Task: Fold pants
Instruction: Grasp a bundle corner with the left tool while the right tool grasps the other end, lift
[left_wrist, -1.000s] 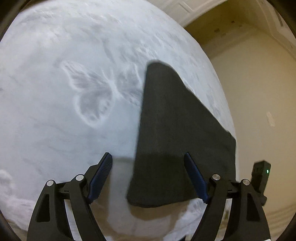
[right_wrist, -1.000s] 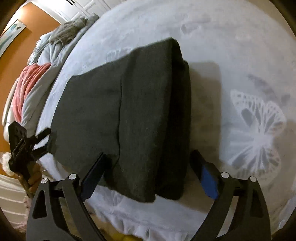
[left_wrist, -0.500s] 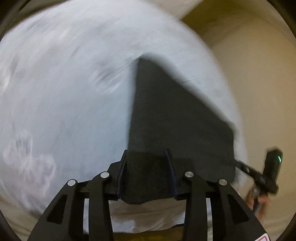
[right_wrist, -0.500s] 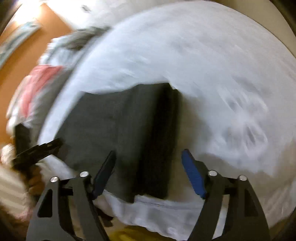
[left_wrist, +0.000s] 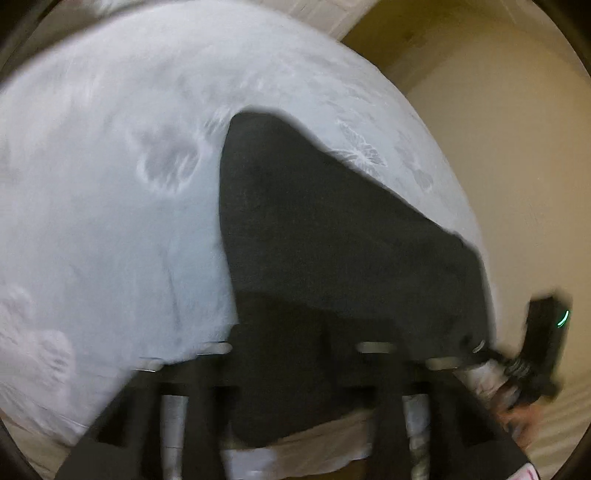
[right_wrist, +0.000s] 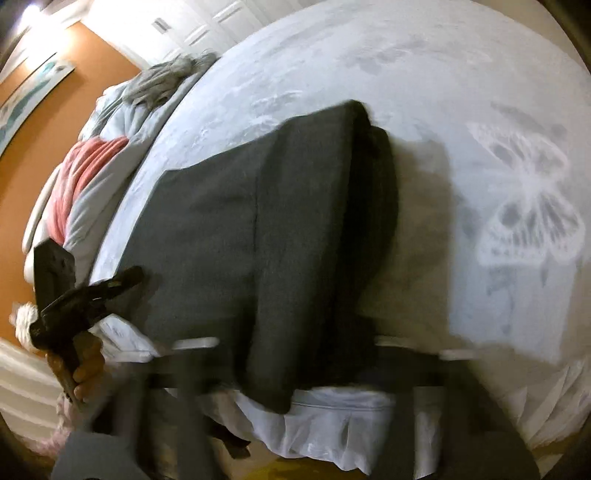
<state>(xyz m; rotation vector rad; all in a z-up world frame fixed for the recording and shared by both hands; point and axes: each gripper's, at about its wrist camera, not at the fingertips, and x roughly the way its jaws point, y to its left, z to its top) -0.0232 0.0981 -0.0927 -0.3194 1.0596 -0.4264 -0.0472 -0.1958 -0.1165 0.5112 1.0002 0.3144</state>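
**Near edge of the pants gripped, last fold not yet made**

The dark grey, already doubled-over pants (left_wrist: 332, 236) lie flat on my pale blue bedspread with white butterfly prints (left_wrist: 110, 221), their near edge hanging a little over the side of the bed at 6 o'clock in both views. In the right wrist view the pants (right_wrist: 229, 229) show a long seam and a thicker stacked fold along their 3 o'clock side, so I judge the lengthwise fold is done and one or more crosswise folds are left.

My left gripper (left_wrist: 295, 354) looks drawn in on the near left corner of the cloth; the fingers are blurred, yet cloth fills the narrow gap between them. My right gripper (right_wrist: 314, 365) sits at the near right corner, cloth running down between its arms; the blur is heavy, so I cannot tell for sure how tightly it has closed.

Further out, at 9 o'clock in the right wrist view, a heap of pink and grey bedding (right_wrist: 92, 166) lies against an orange wall (right_wrist: 22, 147). A large white butterfly print (right_wrist: 528, 199) sits at 3 o'clock.
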